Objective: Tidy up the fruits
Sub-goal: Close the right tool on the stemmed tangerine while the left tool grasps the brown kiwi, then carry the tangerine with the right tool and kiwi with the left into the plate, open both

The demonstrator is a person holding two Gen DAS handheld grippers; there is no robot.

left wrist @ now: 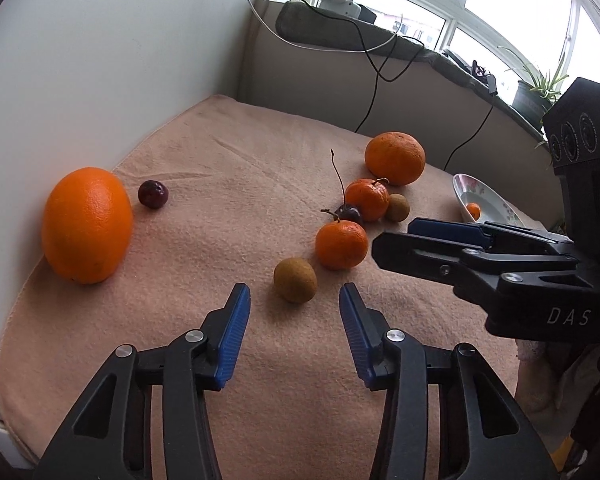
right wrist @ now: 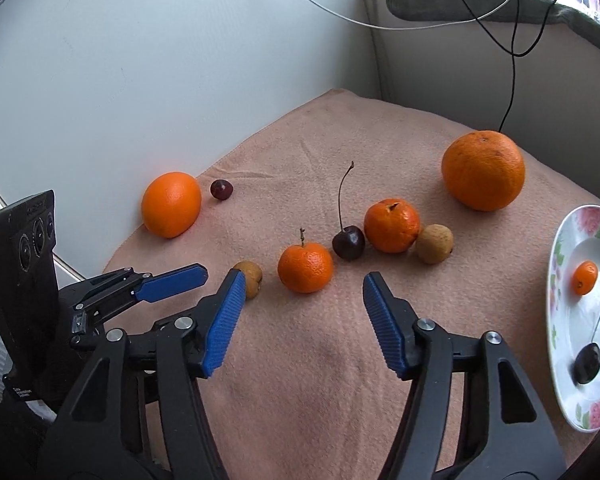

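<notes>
Fruits lie on a peach towel (left wrist: pixel 204 216). My left gripper (left wrist: pixel 295 294) is open and empty, with a brown longan (left wrist: pixel 295 280) just ahead between its fingertips. My right gripper (right wrist: pixel 304 280) is open and empty, just short of a small tangerine (right wrist: pixel 305 268); it also shows at the right in the left wrist view (left wrist: pixel 396 240). Beyond lie a stemmed cherry (right wrist: pixel 348 242), a second tangerine (right wrist: pixel 391 225) and another longan (right wrist: pixel 434 243). Big oranges sit far left (right wrist: pixel 171 204) and far right (right wrist: pixel 483 169). A floral plate (right wrist: pixel 560 320) holds a small tangerine (right wrist: pixel 585 277) and a cherry (right wrist: pixel 588 362).
A loose cherry (right wrist: pixel 221 189) lies beside the left orange. A white wall (right wrist: pixel 140 60) borders the towel at the left. Cables (right wrist: pixel 512 72) hang at the back below a windowsill (left wrist: pixel 380 36) with plants.
</notes>
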